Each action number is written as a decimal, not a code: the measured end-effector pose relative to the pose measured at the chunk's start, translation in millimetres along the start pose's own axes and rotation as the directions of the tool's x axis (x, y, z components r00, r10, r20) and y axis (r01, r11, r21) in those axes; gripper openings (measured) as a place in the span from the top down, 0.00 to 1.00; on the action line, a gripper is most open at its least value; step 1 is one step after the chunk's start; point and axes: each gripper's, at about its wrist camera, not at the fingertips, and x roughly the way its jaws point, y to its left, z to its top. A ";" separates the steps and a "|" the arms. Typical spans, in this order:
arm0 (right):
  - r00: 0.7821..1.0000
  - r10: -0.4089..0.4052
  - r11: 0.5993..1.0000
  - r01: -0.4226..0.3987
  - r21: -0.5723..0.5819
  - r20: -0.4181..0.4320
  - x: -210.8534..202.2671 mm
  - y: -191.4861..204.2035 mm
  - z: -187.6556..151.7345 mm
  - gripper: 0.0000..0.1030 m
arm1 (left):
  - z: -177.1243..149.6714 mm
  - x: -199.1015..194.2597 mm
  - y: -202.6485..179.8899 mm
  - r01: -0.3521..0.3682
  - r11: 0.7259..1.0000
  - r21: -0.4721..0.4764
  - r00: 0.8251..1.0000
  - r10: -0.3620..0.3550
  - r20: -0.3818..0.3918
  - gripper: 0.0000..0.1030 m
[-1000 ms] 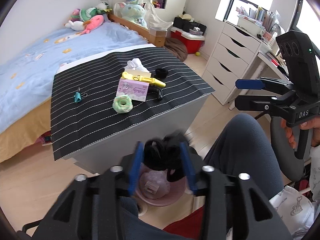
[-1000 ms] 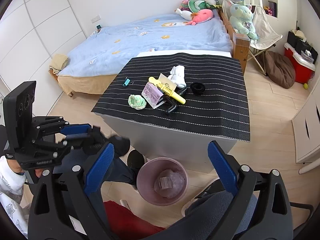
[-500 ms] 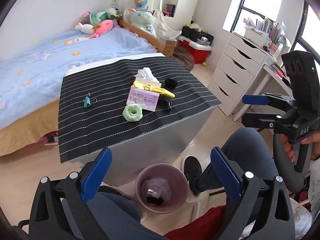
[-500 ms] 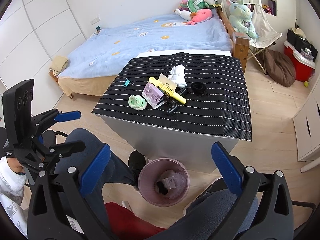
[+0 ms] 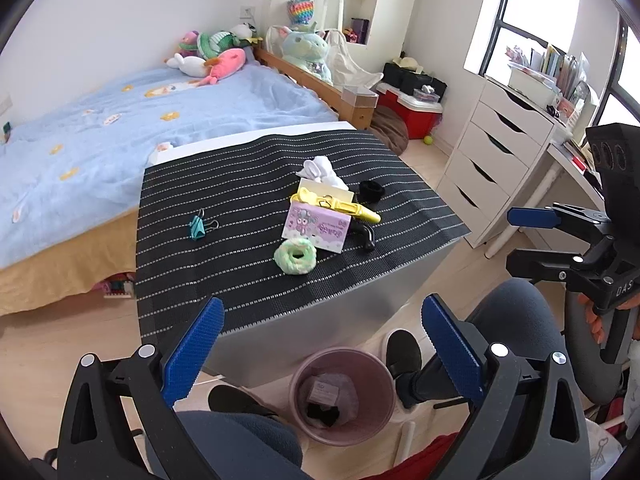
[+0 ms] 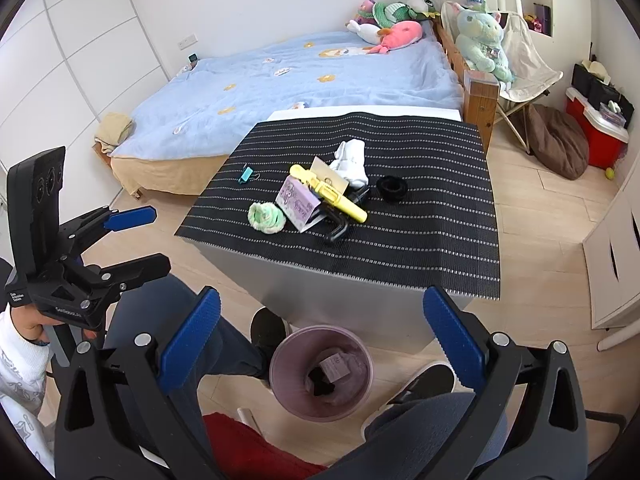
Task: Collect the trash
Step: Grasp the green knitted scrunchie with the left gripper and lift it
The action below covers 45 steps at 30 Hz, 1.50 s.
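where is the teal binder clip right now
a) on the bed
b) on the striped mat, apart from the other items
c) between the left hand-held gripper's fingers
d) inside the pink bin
b: the teal binder clip lies alone on the striped mat, off to the side of the cluster around the tissue box; nothing teal shows in the pink bin.

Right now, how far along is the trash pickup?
Done: the pink bin already holds a dark scrap and a small box. In hand: nothing; left gripper and right gripper are open and empty. Left: the white tissue and black ring on the table.
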 end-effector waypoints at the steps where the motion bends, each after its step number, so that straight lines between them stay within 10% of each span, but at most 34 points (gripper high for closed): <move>1: 1.000 -0.001 1.000 0.001 0.001 0.003 0.6 -0.9 1.2 0.03 | 2.9 2.2 1.3 0.003 1.000 -0.002 1.000 -0.003 0.000 0.07; 31: 0.999 -0.040 0.998 0.041 0.043 -0.027 24.5 -27.1 13.5 0.04 | 32.0 97.4 25.9 -0.003 1.000 0.005 0.990 0.004 -0.143 0.08; 45: 0.999 -0.037 0.998 0.038 0.040 -0.034 29.2 -29.5 16.7 0.04 | 30.3 109.7 29.3 0.020 1.000 -0.002 0.984 -0.020 -0.179 0.57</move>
